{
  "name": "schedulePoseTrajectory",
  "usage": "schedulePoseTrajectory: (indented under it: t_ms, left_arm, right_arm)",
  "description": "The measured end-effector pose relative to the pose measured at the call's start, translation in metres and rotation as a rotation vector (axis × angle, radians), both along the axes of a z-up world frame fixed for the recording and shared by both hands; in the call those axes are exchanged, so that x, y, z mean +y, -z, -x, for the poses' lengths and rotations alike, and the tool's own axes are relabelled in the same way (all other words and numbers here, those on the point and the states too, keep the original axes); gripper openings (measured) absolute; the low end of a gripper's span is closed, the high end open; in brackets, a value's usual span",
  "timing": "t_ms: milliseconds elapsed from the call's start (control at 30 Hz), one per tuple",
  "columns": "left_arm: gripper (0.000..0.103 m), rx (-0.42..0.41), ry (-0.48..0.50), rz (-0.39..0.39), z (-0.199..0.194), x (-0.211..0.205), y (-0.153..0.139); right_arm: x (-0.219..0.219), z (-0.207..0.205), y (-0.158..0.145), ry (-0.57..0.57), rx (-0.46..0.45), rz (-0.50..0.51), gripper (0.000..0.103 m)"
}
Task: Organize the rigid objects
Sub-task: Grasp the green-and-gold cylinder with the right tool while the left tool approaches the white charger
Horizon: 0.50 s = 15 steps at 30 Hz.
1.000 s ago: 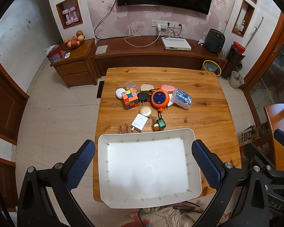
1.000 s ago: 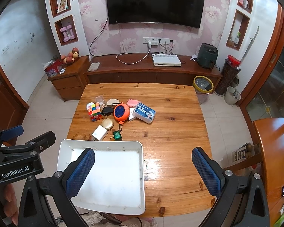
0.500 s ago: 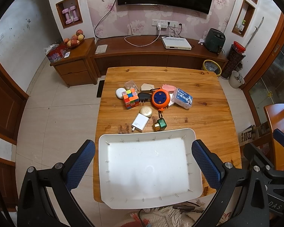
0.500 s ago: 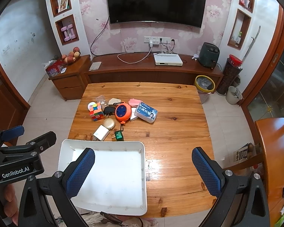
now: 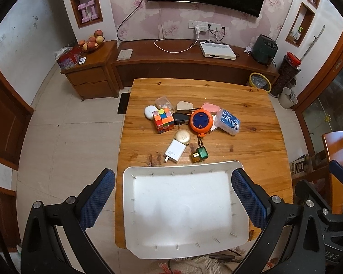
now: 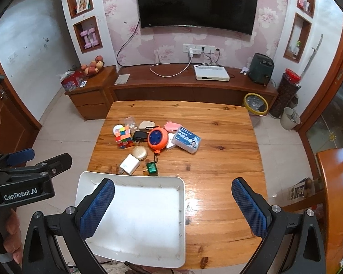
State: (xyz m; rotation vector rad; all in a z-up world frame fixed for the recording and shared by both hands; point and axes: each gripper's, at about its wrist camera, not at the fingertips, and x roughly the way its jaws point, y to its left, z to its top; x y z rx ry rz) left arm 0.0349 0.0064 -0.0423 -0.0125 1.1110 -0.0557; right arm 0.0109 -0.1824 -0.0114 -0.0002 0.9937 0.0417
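Note:
An empty white tray [image 5: 236, 167] [image 6: 181, 205] lies at the near edge of the wooden table [image 5: 251, 141] [image 6: 217, 159]. Beyond it sits a cluster of small items: a colourful puzzle cube [image 5: 163, 121] [image 6: 124, 138], an orange round reel [image 5: 201, 121] [image 6: 157, 138], a white charger [image 5: 175, 151] [image 6: 129, 164], a gold round case [image 5: 182, 135], a green and gold bottle [image 5: 199, 154] [image 6: 151, 168], a blue-white packet [image 5: 228, 121] [image 6: 186, 139]. My left gripper [image 5: 172, 197] hovers open above the tray. My right gripper [image 6: 172, 207] hovers open over the tray's right side and bare table.
A TV cabinet [image 6: 189, 86] and a side cabinet [image 5: 89, 73] with fruit stand beyond the table. A yellow-rimmed bin [image 6: 255, 102] sits on the floor at the far right corner. Another orange table [image 6: 336, 194] is at the right. A person's hand [image 6: 10, 235] holds the left gripper's handle.
Both views have drifted slightly, so the tray and items sit a little lower in the frames. Nothing on the table has moved and both grippers stay open.

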Motion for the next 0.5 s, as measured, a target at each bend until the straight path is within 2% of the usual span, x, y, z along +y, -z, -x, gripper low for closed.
schedulePoseTrajectory:
  t_ms: [267,367,500]
  left_arm:
    - [0.102,-0.024,0.020,-0.003,-0.025,0.017,0.008]
    - [0.101,-0.017,0.005,0.023,-0.045,0.036,0.016]
    - [0.101,0.000,-0.031,0.008,-0.067,0.056,0.033]
  right_arm:
    - [0.012,-0.028,0.020,-0.025,0.034,-0.002,0.102]
    - [0.017,-0.042,0.034,-0.019,0.060,0.031,0.099]
    - [0.021,-0.059,0.055,-0.017,0.092,0.032,0.097]
